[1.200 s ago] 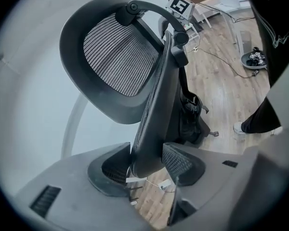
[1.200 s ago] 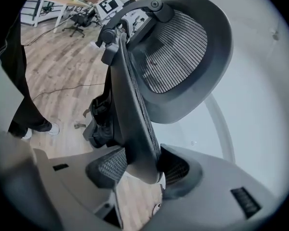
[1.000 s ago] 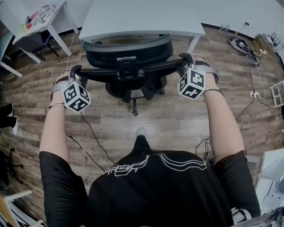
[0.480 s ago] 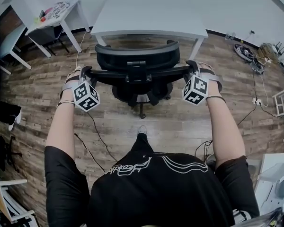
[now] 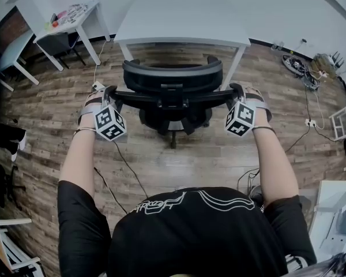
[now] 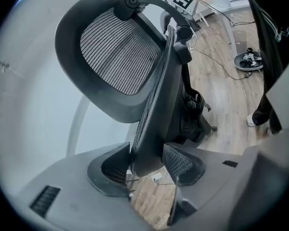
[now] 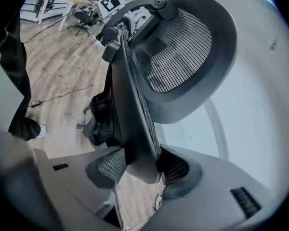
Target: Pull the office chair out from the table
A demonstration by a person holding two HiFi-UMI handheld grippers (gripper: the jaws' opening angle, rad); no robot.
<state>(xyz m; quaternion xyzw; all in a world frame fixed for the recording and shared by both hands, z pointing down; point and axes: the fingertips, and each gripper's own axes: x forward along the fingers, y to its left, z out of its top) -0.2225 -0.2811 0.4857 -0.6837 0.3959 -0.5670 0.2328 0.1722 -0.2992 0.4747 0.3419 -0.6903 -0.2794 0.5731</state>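
I am gripping the chair (image 5: 172,91) by both sides of its back (image 6: 156,105). My left tongs (image 6: 145,163) are clamping the back's left rim and my right tongs (image 7: 138,163) the right rim. In each gripper view the rim is sitting between the pads with both pads pressing on it, so the tongs are standing fairly wide but full, not empty.

The chair is standing in the upper middle of the head view, facing the tabletop (image 5: 184,13). Its headrest is lying just below the tabletop's near edge in the picture, and its base is showing on the floor (image 5: 219,154) on my side.

I am judging the step in hand to be the pull itself, well along: the chair is looking mostly clear of the tabletop, though the back is hiding the seat, so I cannot tell how far.

The next move is calling for an even draw with both tongs toward the bottom of the frame, so the chair is rolling straight and not swinging. It also means holding the clamp firm and minding the cable (image 5: 124,166) lying at lower left of the base.
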